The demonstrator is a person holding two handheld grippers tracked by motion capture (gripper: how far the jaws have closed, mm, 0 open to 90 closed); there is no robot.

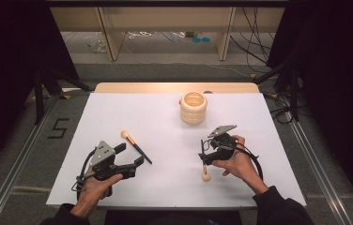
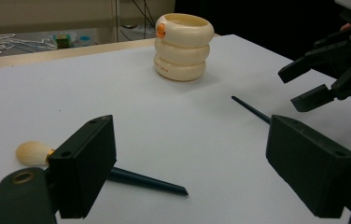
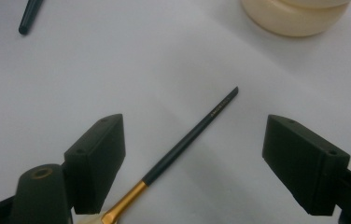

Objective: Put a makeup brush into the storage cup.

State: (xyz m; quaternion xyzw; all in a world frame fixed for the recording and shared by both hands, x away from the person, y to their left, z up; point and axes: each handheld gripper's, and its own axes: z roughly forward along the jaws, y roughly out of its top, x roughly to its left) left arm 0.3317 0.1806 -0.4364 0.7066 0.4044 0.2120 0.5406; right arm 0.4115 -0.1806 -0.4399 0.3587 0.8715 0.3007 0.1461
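Observation:
Two makeup brushes lie on the white table mat (image 1: pixel 165 187). The left brush (image 1: pixel 136 146) has a cream head (image 2: pixel 32 153) and a dark handle (image 2: pixel 145 182); it lies just ahead of my open left gripper (image 1: pixel 130 155) (image 2: pixel 190 140). The right brush (image 3: pixel 192 135), with a gold ferrule (image 3: pixel 124 203) and a cream head (image 1: pixel 206 177), lies on the mat between the jaws of my open right gripper (image 1: pixel 204 151) (image 3: pixel 194 140), untouched. A cream ribbed holder (image 1: pixel 193 108) (image 2: pixel 183 46) stands upright farther back.
The right gripper (image 2: pixel 292 88) shows at the far right of the left gripper view. A wooden table edge (image 1: pixel 174 87) runs behind the mat. Black curtains and metal rails flank the table; cables lie on the floor beyond.

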